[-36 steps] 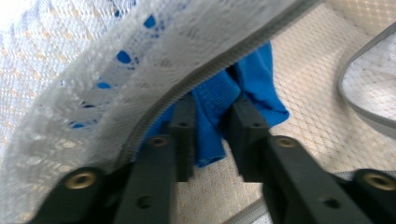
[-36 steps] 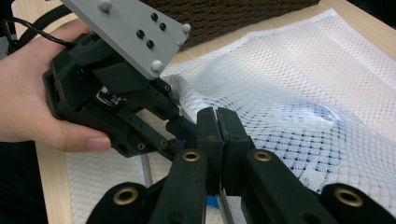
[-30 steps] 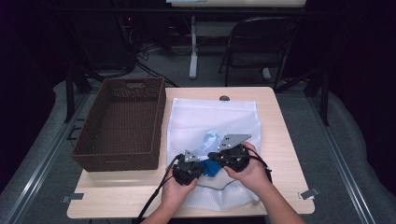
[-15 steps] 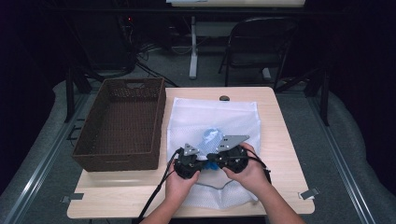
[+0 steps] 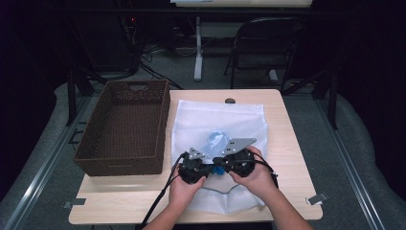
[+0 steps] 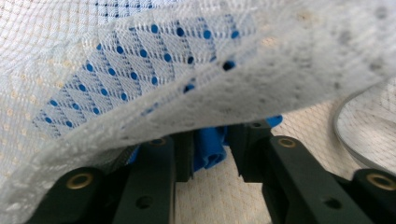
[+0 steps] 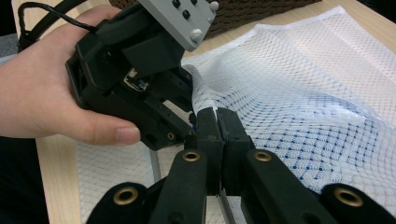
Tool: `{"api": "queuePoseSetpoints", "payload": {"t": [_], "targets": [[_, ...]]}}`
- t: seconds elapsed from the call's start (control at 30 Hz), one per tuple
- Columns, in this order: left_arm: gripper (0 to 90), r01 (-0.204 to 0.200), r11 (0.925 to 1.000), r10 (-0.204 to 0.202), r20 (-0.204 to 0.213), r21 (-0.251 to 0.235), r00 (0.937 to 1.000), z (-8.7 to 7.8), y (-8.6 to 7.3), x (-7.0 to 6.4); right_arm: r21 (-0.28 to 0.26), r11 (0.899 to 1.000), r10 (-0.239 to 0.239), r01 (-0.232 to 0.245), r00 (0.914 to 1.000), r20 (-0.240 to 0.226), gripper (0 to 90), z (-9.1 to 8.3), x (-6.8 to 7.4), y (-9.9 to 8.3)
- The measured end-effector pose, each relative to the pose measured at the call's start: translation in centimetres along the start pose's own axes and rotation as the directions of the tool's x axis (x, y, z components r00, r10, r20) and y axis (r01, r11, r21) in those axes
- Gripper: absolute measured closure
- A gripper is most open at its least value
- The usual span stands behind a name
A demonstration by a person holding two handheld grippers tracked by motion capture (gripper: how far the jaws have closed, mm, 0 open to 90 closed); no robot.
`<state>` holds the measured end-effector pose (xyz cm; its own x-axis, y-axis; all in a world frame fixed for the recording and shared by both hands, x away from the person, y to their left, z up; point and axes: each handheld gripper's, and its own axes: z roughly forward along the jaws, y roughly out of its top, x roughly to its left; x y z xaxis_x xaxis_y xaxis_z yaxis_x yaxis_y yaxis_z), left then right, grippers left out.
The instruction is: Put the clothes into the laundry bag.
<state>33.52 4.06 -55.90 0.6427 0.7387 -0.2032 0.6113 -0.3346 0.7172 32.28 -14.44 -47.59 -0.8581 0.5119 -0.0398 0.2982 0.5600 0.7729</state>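
We see white mesh bag (image 5: 218, 125) flat on counter (image 5: 287, 143). Our right gripper (image 7: 215, 116) jaws pinch bag's edge tight. Our left gripper (image 6: 208, 149) jaws sit narrow around blue cloth (image 6: 208, 147) under lifted mesh. Brown basket (image 5: 125, 125) beside bag.

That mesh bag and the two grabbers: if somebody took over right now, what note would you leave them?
Right gripper: shut on the mesh bag edge, lifting it.
Left gripper: under the raised mesh, jaws around the blue cloth; closed or not, unclear.
Bag lies on the table; dotted blue cloth shows through it. Basket sits left, empty.
Done: bag opened.
Left, probably: finish moving the cloth.
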Motion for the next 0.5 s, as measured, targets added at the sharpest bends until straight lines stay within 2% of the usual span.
{"api": "queuePoseSetpoints", "payload": {"t": [0.07, 0.2, 0.27, 0.5], "targets": [[66.5, -0.010, 0.9999, 0.010, 0.007, 0.008, 0.9999, -0.3, 0.0, 0.1, -0.001, 1.000, 0.000, 0.000, 1.0000, 0.001, 89.0, 0.0, 0.0, 0.0], [62.8, -0.002, 1.0000, 0.002, 0.017, 0.006, 0.9998, -0.7, 0.0, 0.0, -0.002, 1.000, 0.001, -0.001, 1.0000, 0.002, 89.0, 0.0, -0.1, 0.0], [61.3, -0.013, 0.9999, 0.013, 0.009, 0.010, 0.9999, -1.0, 0.0, -0.1, -0.003, 1.000, 0.003, -0.003, 1.0000, 0.003, 89.0, -0.1, -0.1, 0.0], [58.0, -0.021, 0.9997, 0.021, 0.021, 0.014, 0.9996, -2.0, -0.2, -0.3, -0.005, 1.000, 0.004, -0.004, 1.0000, 0.002, 89.0, -0.1, -0.2, 0.0]]}}
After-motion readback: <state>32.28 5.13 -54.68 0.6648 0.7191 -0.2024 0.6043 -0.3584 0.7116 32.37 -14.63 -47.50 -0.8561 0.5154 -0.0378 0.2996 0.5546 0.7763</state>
